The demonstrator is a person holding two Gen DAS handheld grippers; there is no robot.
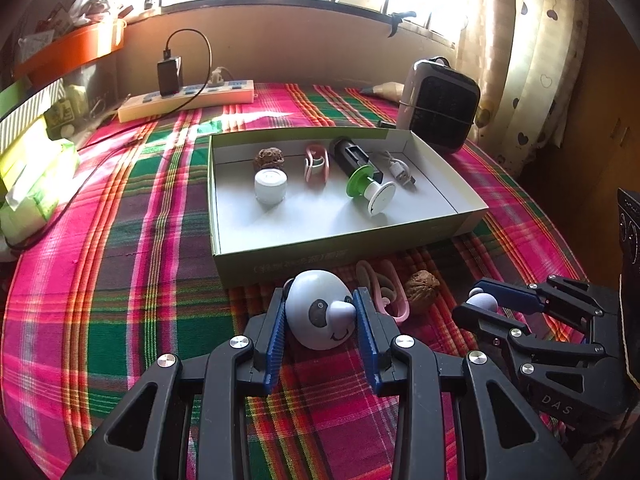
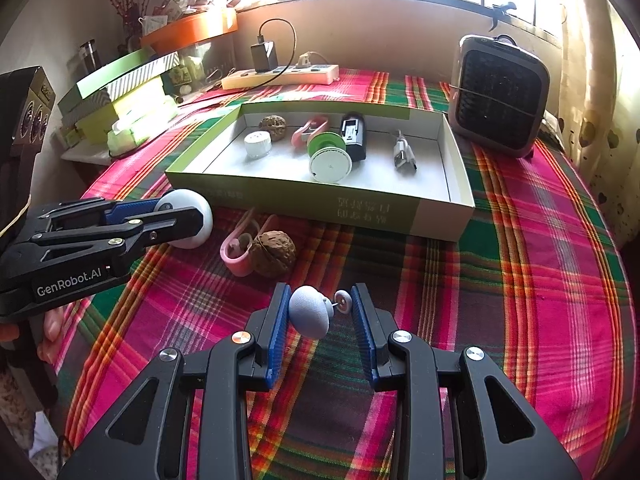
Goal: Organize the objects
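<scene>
My left gripper (image 1: 320, 312) is shut on a white round panda-face toy (image 1: 318, 308), low over the plaid cloth in front of the open cardboard box (image 1: 280, 254). It also shows in the right wrist view (image 2: 188, 218). My right gripper (image 2: 318, 312) has its jaws around a small grey-blue mushroom-shaped knob (image 2: 309, 311) with a little wheel on a pin (image 2: 343, 301); the pads look to touch both ends. A pink clip (image 1: 382, 290) and a walnut (image 1: 421, 285) lie on the cloth between the grippers and the box.
The box holds a walnut (image 1: 269, 158), a white cap (image 1: 270, 186), a pink clip (image 1: 316, 162), a black cylinder (image 1: 352, 156), a green-and-white spool (image 1: 372, 192) and a USB plug (image 1: 400, 170). A dark heater (image 1: 438, 104) stands behind it. A power strip (image 1: 186, 100) lies by the wall. Boxes are stacked at the left (image 1: 36, 168).
</scene>
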